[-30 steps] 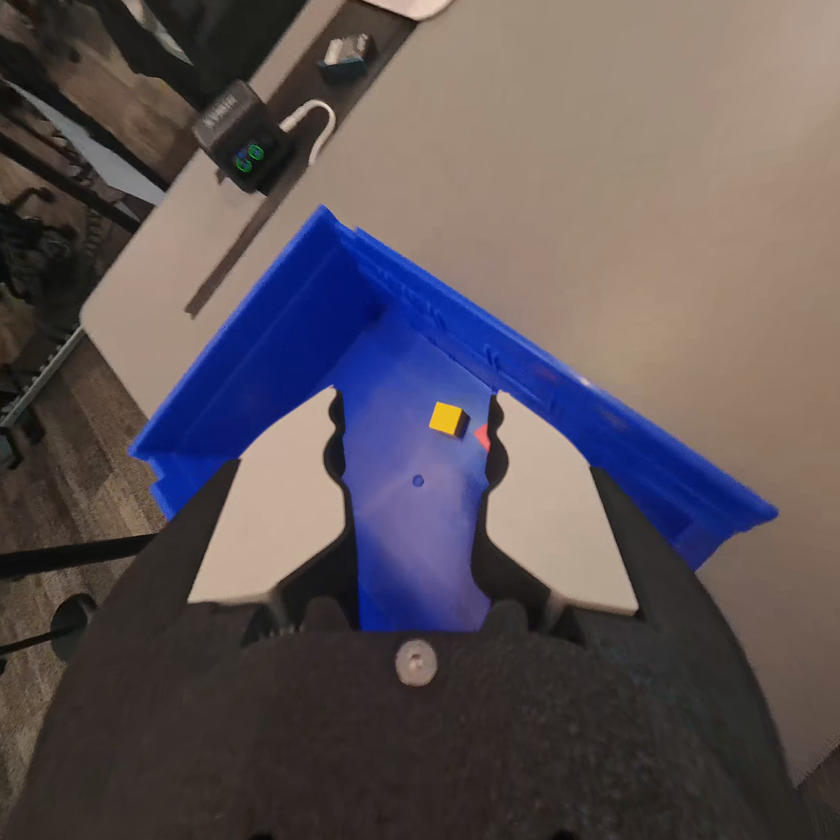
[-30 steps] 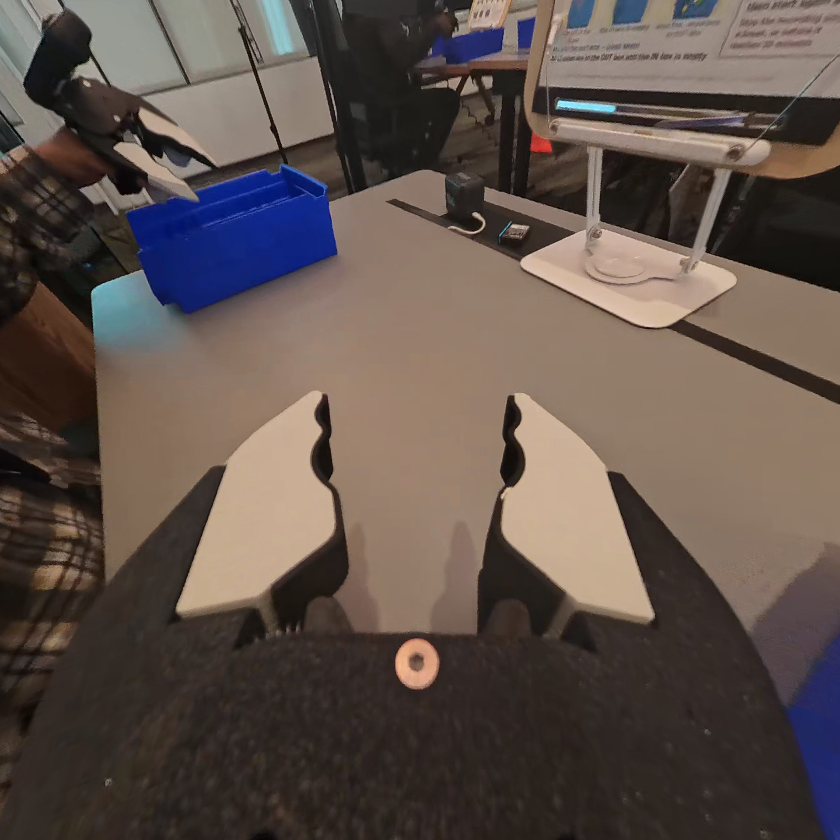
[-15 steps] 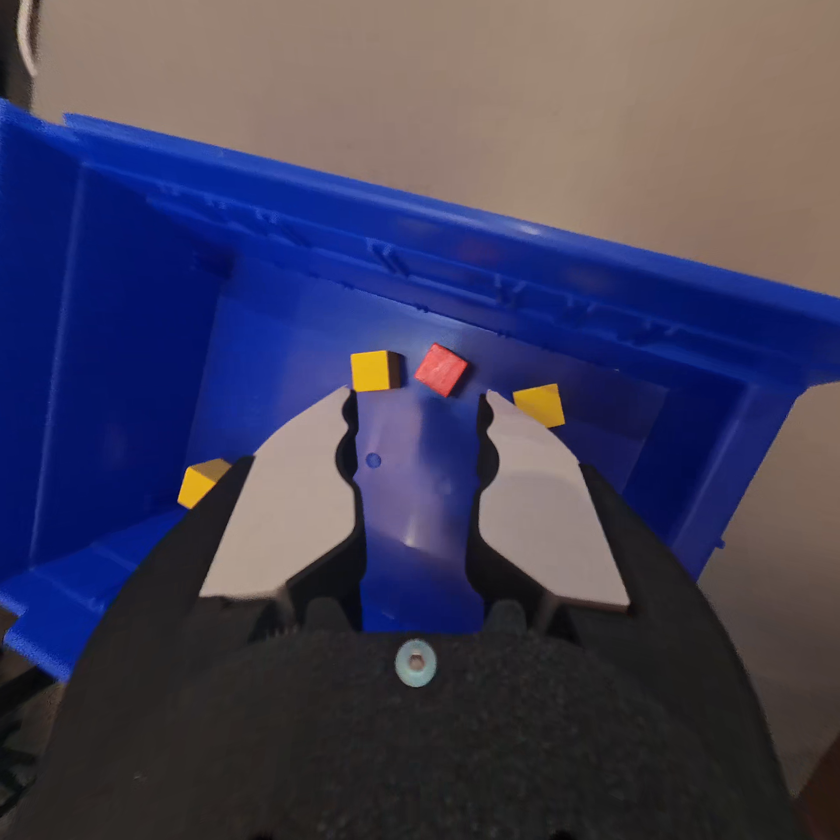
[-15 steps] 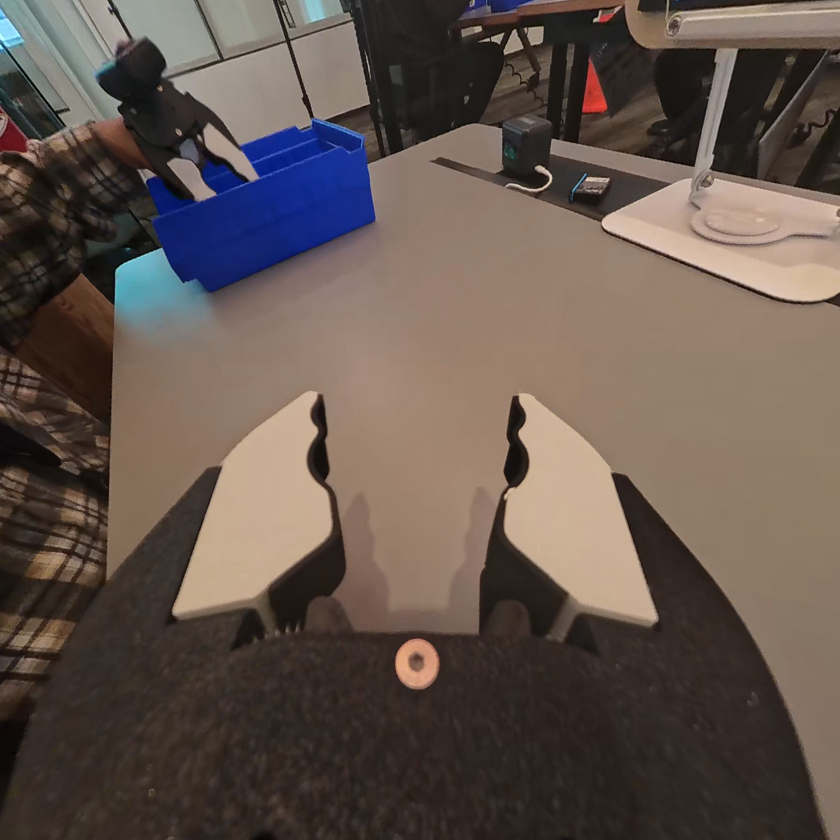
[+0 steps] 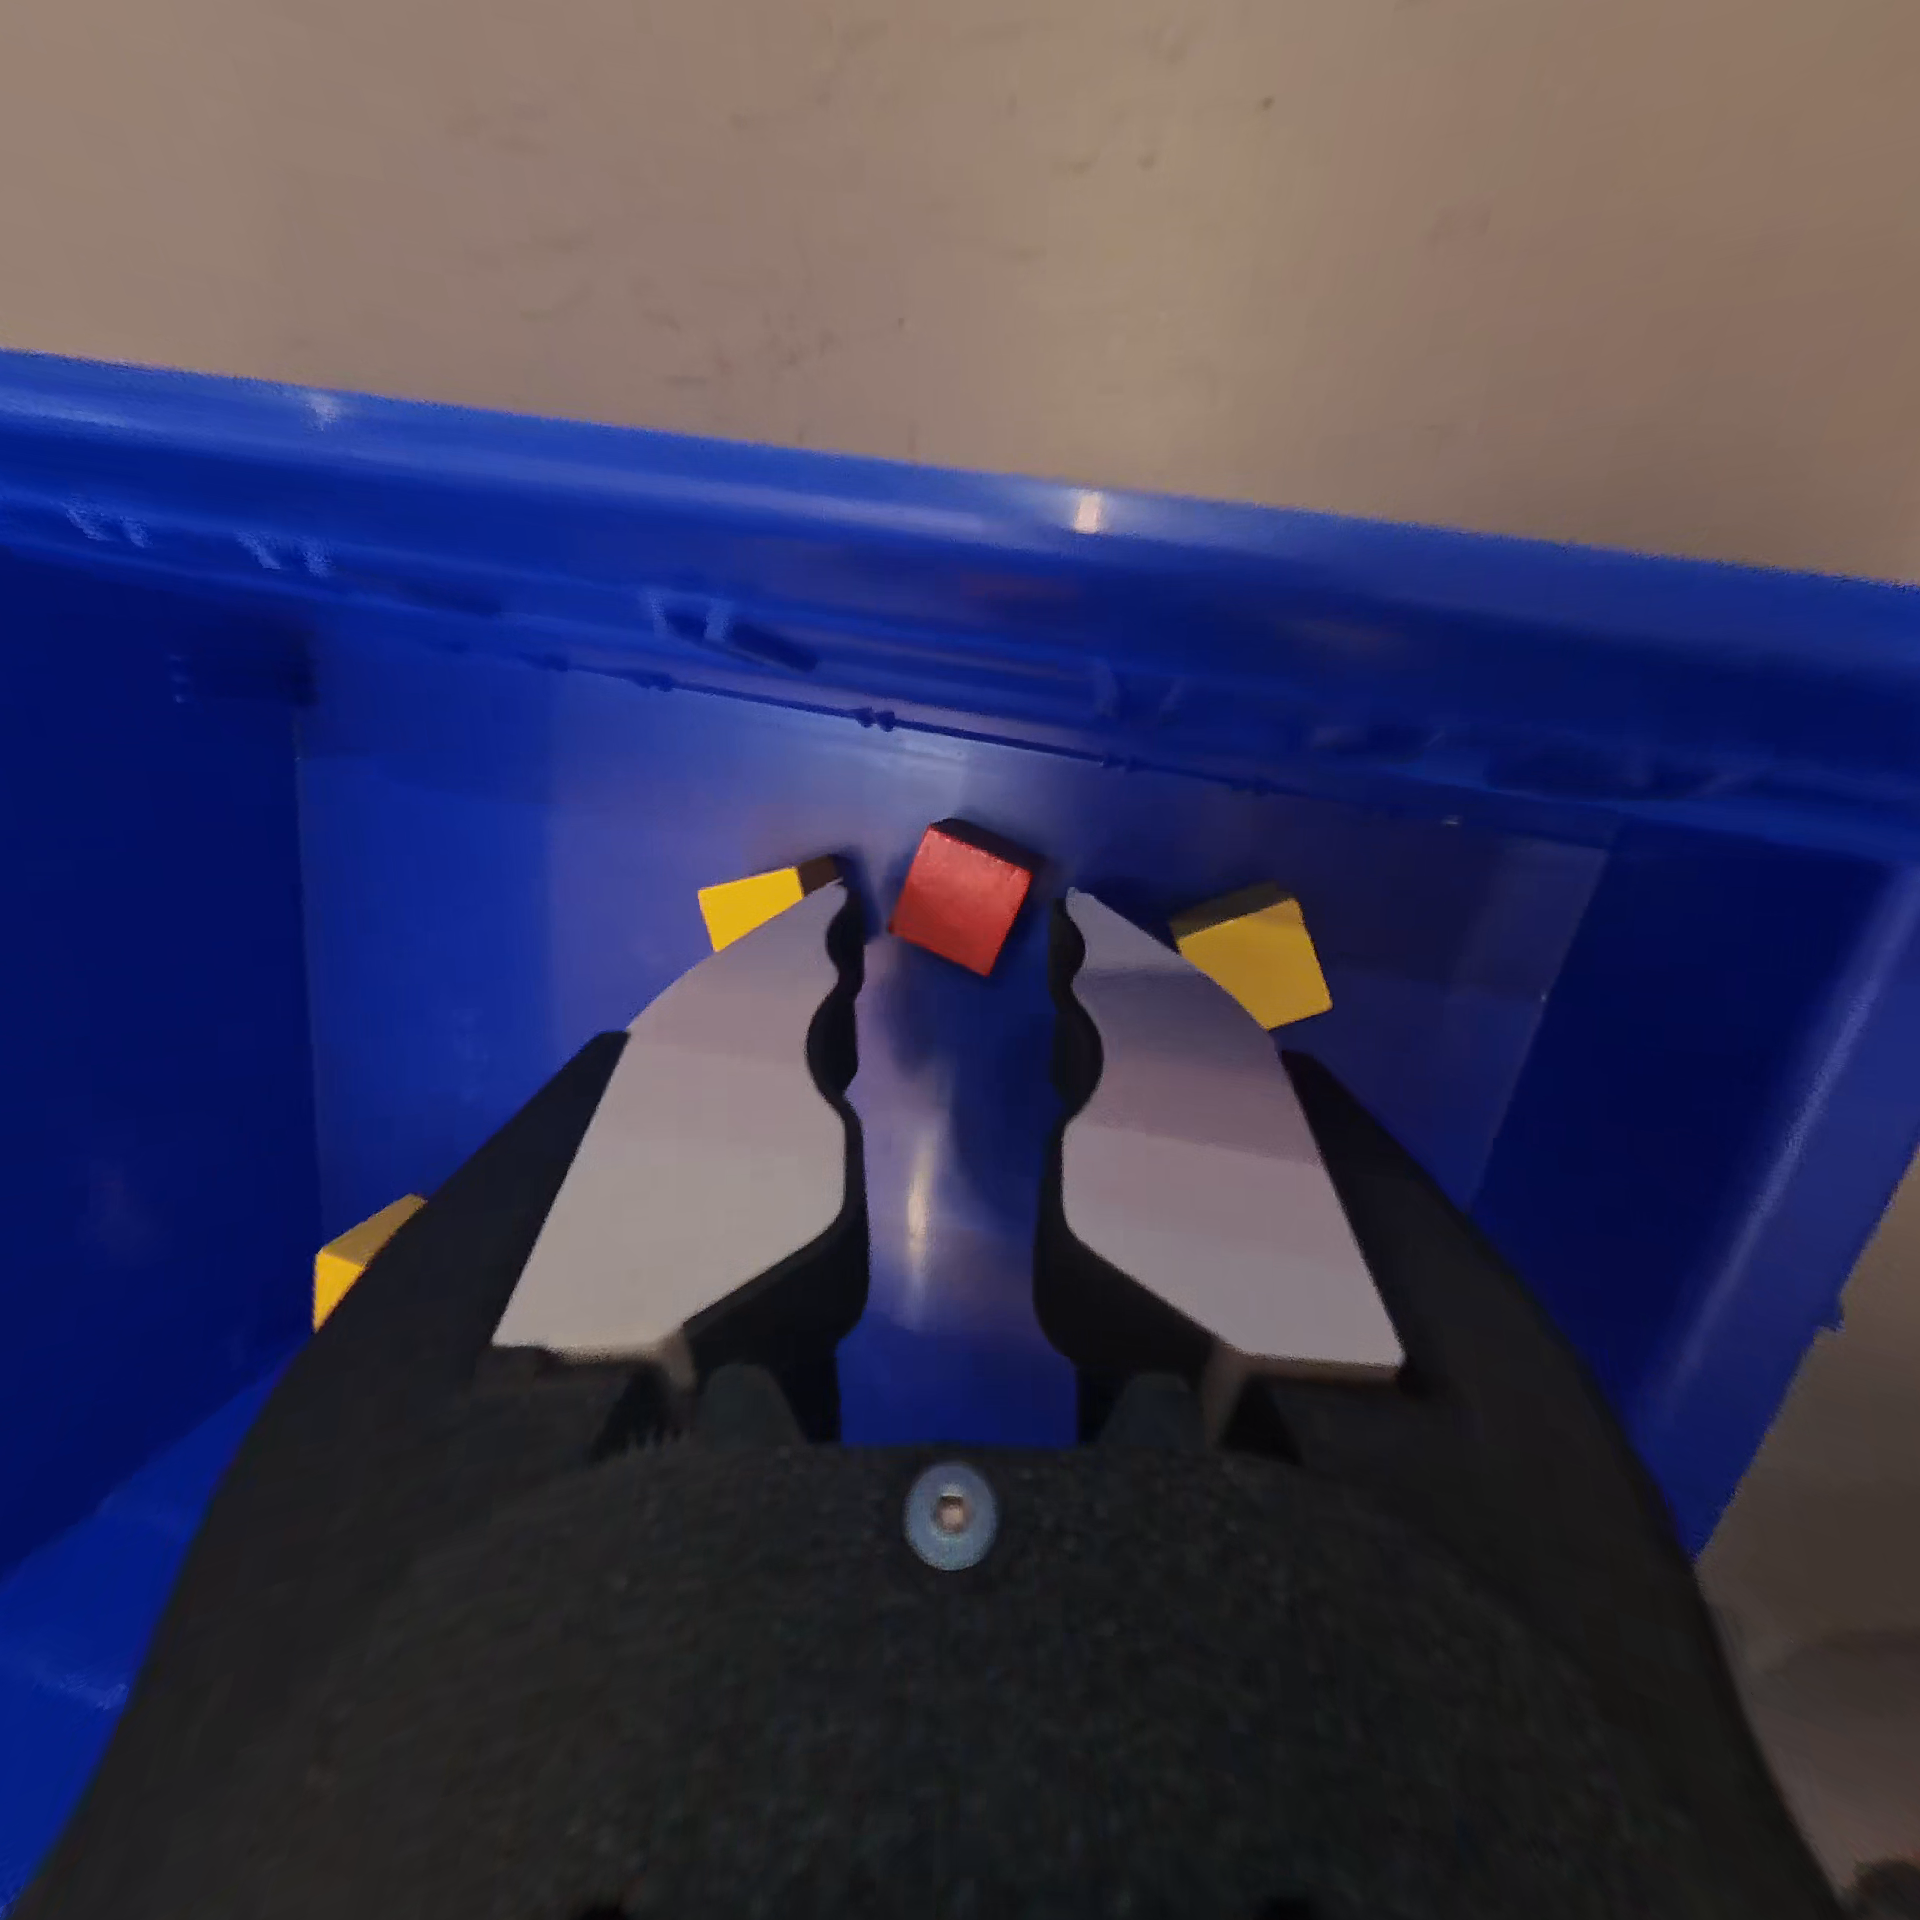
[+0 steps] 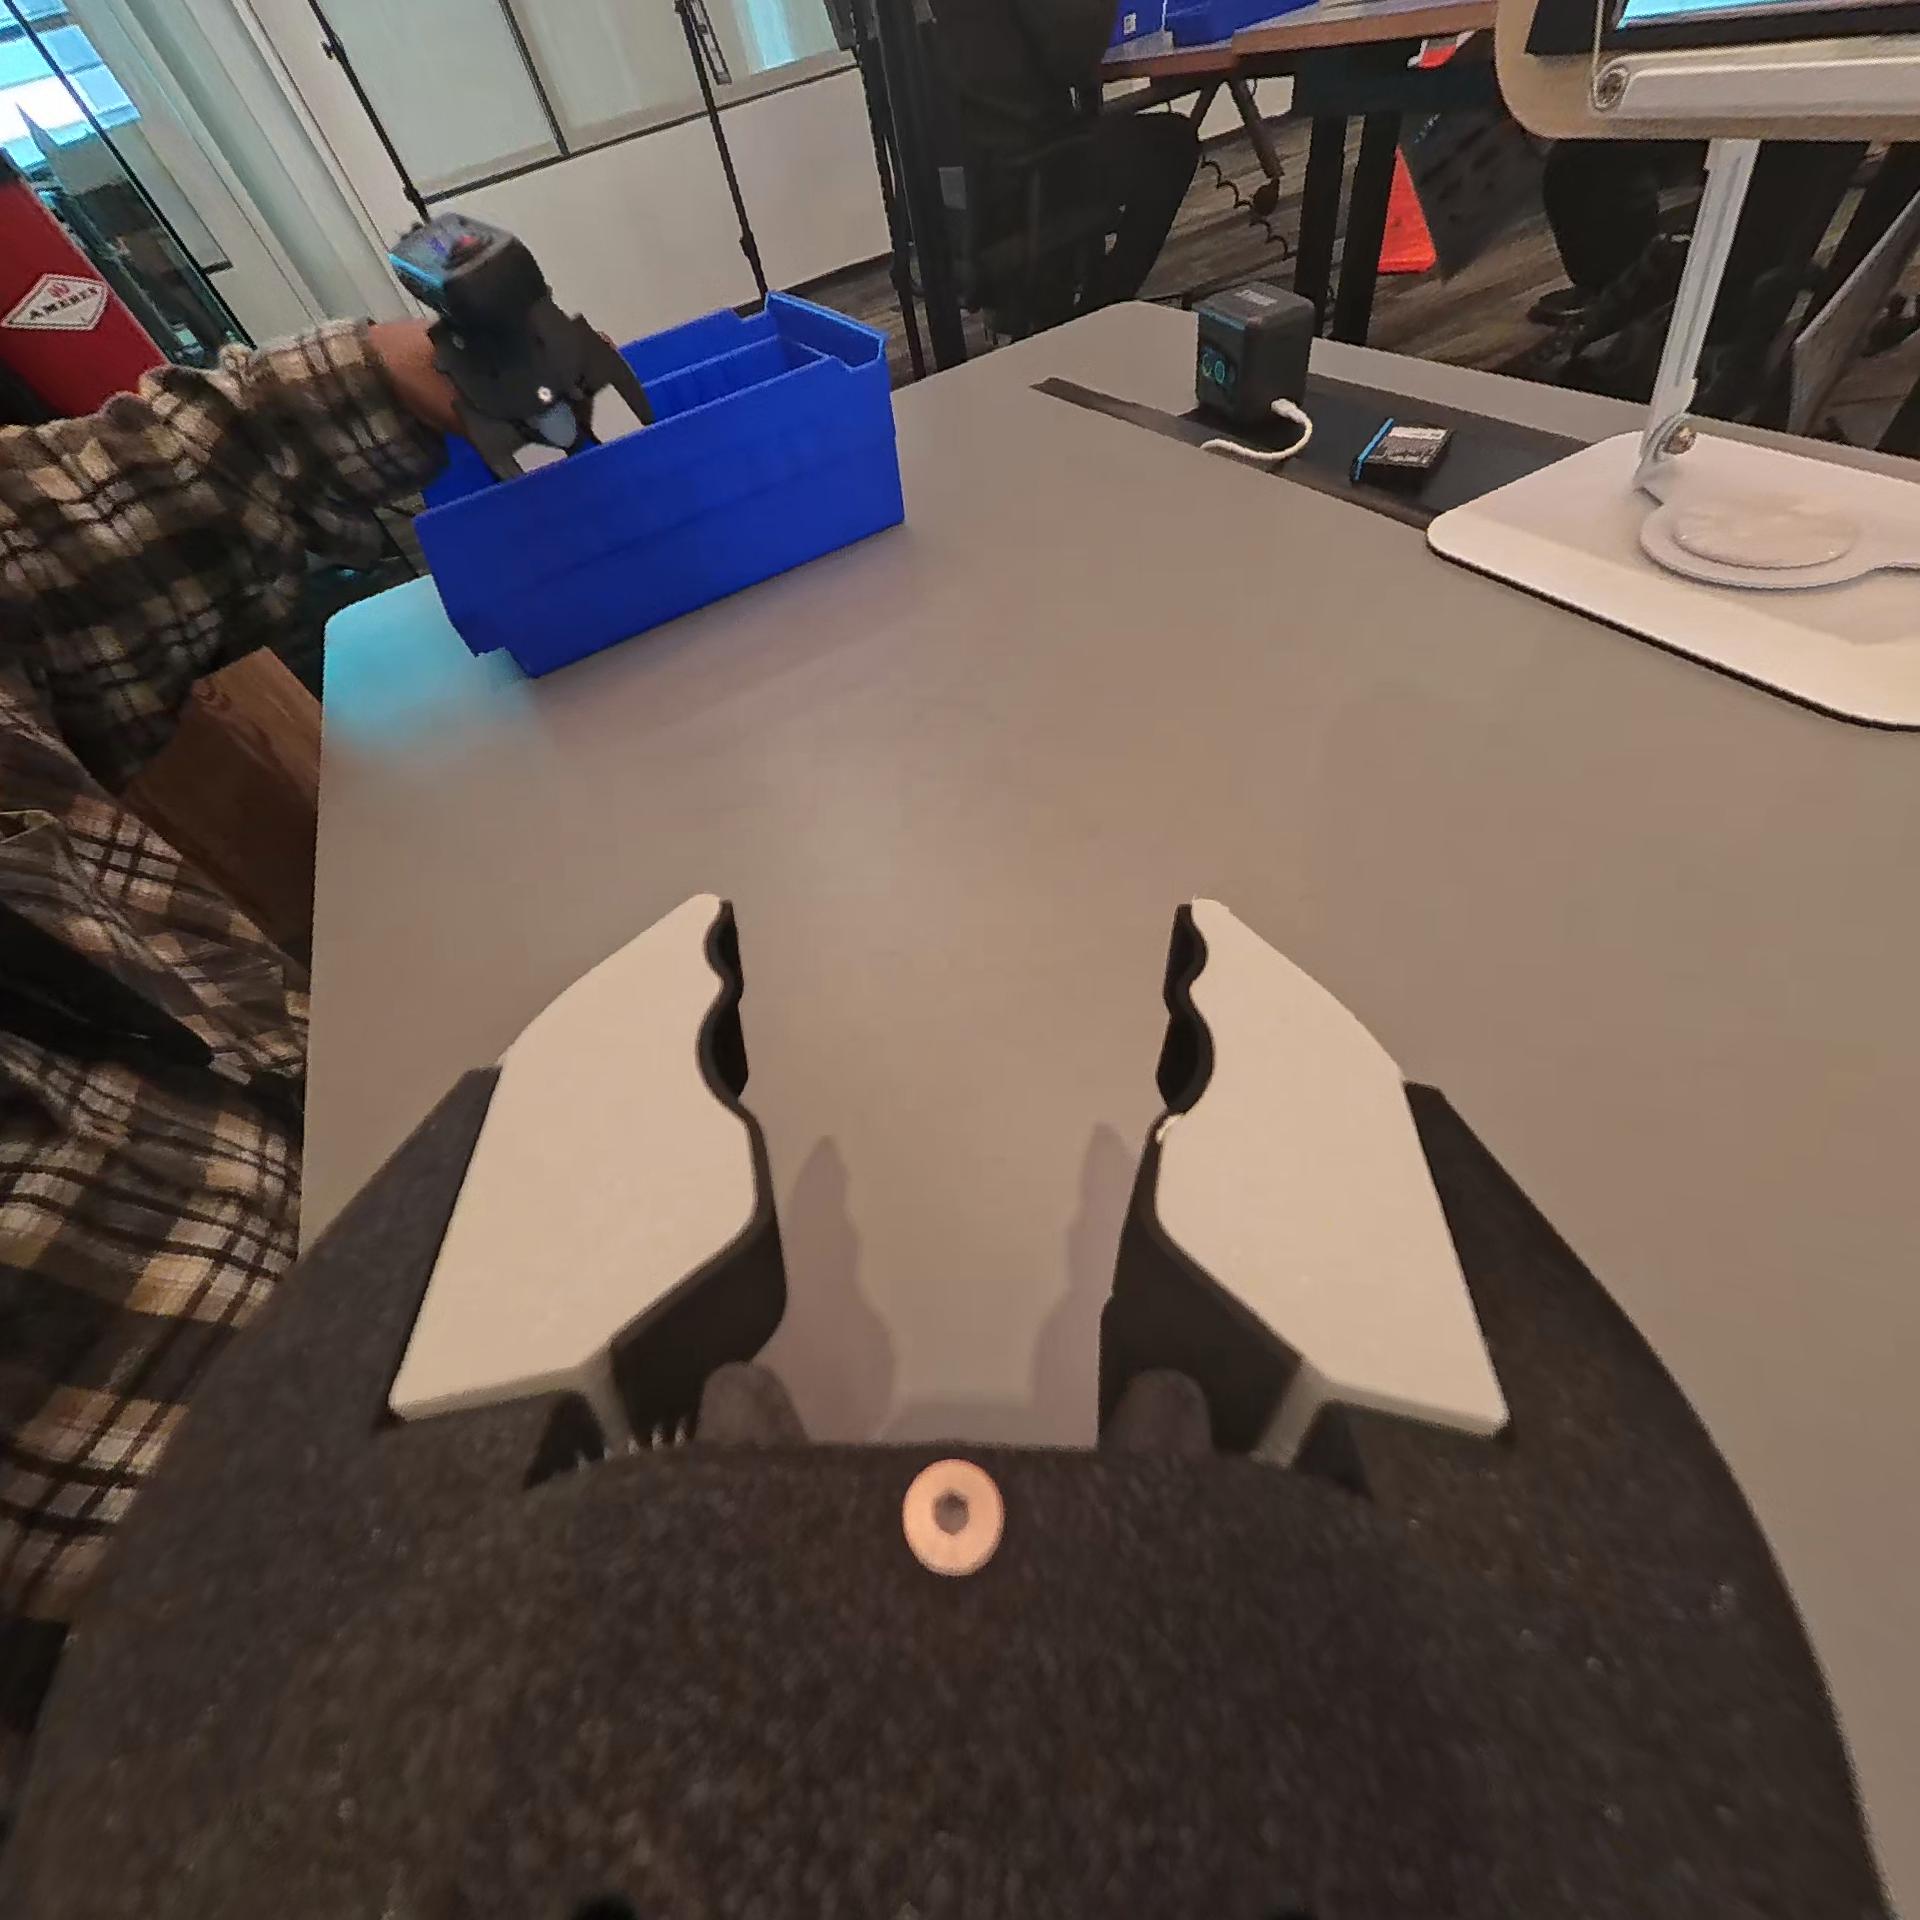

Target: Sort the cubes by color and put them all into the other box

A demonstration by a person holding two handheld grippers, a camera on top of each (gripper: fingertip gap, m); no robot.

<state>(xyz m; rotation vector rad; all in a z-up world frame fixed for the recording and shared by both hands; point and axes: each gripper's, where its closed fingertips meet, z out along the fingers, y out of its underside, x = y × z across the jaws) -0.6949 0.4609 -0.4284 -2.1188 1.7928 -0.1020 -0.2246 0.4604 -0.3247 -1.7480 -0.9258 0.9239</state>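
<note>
The left gripper [image 5: 951, 914] reaches down into the blue box [image 5: 1039, 582] with its jaws apart and holding nothing — a red cube [image 5: 961, 906] lies on the box floor just beyond the tips, close to the far wall, with a yellow cube [image 5: 753, 904] on one side of it, a second yellow cube [image 5: 1257, 961] on the other and a third [image 5: 358, 1252] nearer the left wall. The right gripper [image 6: 956, 914] hangs over the bare grey bench [image 6: 1039, 727], jaws wide and empty — well apart from the box.
</note>
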